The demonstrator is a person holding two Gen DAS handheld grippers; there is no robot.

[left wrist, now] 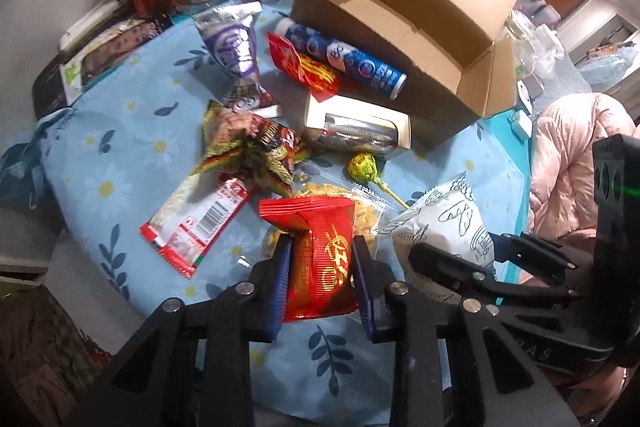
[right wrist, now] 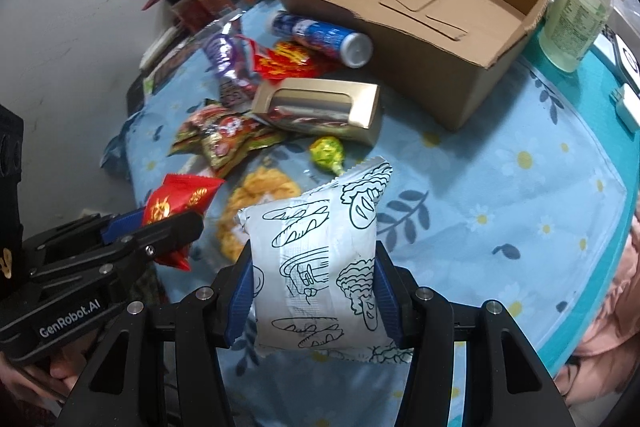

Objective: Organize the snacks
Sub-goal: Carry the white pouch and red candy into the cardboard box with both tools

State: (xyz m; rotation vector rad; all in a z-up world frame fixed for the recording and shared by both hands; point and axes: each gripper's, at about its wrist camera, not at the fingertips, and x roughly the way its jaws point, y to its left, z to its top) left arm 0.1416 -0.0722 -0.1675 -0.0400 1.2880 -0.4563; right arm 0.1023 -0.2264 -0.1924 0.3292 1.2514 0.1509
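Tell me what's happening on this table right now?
A person is sorting snacks with a handheld gripper in each hand. The left gripper is shut on a red snack packet; the right gripper is clamped on a white packet with bread drawings. The open cardboard box beyond is empty, and other snacks lie loose on the blue floral tablecloth.

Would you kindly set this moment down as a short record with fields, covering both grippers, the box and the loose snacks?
left gripper: shut on red snack packet
right gripper: shut on white bread-print packet
cardboard box: open, empty inside
beside box: blue tube, gold window box
loose on cloth: green lollipop, clear bag of yellow snacks, purple packet
surface: blue floral tablecloth
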